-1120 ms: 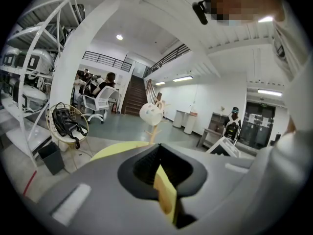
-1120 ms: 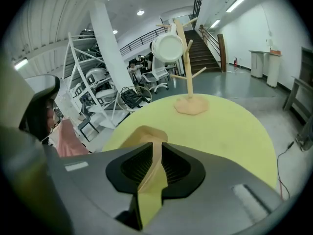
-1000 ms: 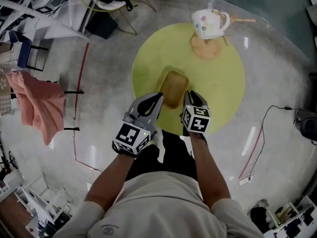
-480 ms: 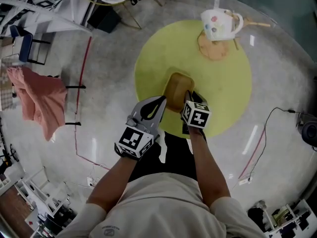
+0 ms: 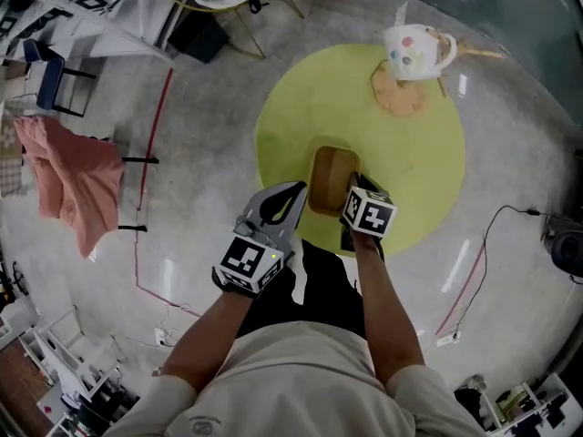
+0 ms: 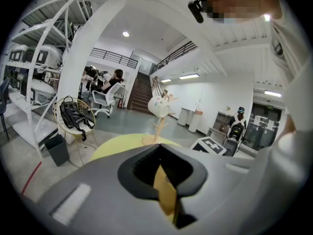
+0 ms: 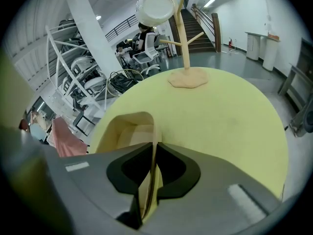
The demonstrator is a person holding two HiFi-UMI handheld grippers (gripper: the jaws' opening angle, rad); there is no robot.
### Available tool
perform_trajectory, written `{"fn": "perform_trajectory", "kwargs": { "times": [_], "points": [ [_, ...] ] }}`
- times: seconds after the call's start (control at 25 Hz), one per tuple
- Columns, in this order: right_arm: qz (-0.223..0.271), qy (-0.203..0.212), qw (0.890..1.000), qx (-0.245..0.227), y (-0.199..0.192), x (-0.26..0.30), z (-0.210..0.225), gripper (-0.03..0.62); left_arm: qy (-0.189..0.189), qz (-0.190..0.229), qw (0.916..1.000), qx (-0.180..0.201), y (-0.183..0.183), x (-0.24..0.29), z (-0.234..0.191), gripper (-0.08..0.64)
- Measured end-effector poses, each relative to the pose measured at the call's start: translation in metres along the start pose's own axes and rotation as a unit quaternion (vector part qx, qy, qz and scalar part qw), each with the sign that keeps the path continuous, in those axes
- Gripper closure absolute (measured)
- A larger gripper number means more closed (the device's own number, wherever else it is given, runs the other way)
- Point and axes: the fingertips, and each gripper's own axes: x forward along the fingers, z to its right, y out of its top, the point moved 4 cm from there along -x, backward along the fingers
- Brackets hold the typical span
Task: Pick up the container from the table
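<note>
A tan rectangular container (image 5: 330,176) sits on the round yellow table (image 5: 401,167), near its front edge. My right gripper (image 5: 352,191) is shut on the container's near right wall; in the right gripper view the thin wall (image 7: 152,153) runs straight between the closed jaws of this gripper (image 7: 154,145), with the hollow container (image 7: 126,131) to the left. My left gripper (image 5: 296,191) hovers just left of the container, jaws together. Through this left gripper (image 6: 159,147) a sliver of the tan container (image 6: 164,192) shows in the hole.
A wooden mug tree with a white spotted mug (image 5: 414,48) stands at the table's far side. On the floor lie a pink cloth (image 5: 77,185), a black cable (image 5: 483,244) and a red line (image 5: 150,144). A wire chair with a bag (image 6: 73,116) stands beyond.
My right gripper has slid forward onto the container's near right wall. The left gripper has stayed beside the container's left edge.
</note>
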Motion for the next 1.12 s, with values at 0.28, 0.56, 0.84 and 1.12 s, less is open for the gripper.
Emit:
{"fn": "perform_trajectory", "kwargs": {
  "times": [0.28, 0.56, 0.84, 1.12],
  "points": [
    [0.001, 0.003, 1.0, 0.003, -0.012, -0.029, -0.01, 0.56, -0.006, 0.007, 0.9999, 0.004, -0.002, -0.029, 0.009, 0.554],
    [0.024, 0.007, 1.0, -0.006, -0.004, -0.071, -0.031, 0.56, -0.015, 0.028, 0.9994, 0.016, 0.01, -0.062, 0.013, 0.554],
    [0.042, 0.014, 0.999, -0.009, -0.011, -0.115, -0.055, 0.56, -0.025, 0.048, 0.9981, 0.027, 0.02, -0.098, 0.022, 0.554],
    [0.061, 0.032, 0.998, -0.007, -0.022, -0.162, -0.086, 0.56, -0.032, 0.068, 0.9965, 0.036, 0.032, -0.135, 0.029, 0.554]
  ]
}}
